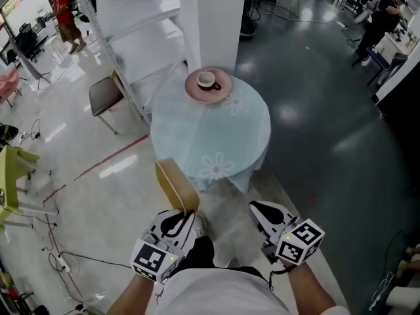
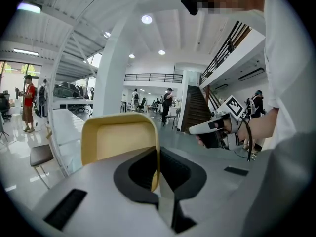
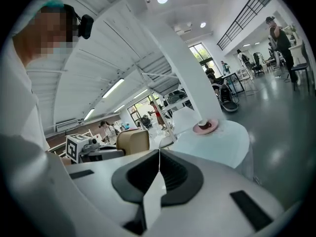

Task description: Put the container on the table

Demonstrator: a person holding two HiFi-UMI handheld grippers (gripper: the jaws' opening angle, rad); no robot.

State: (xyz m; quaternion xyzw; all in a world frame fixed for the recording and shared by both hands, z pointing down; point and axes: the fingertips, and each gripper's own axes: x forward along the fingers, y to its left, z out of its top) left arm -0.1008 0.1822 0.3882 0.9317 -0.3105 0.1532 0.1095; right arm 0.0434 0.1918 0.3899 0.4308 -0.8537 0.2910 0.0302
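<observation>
While left tool (image 1: pixel 181 219) clamps container (image 1: pixel 176 184) wall, lower edge hidden; right tool (image 1: pixel 262 212) closed, empty.

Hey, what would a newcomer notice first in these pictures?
The tan container, pinched by one wall in the left gripper, shows low in the head view, close to the near edge of the round table with its pale blue cloth. At the table's far edge sits a pink plate with a cup on it; the right gripper is shut and empty.
</observation>
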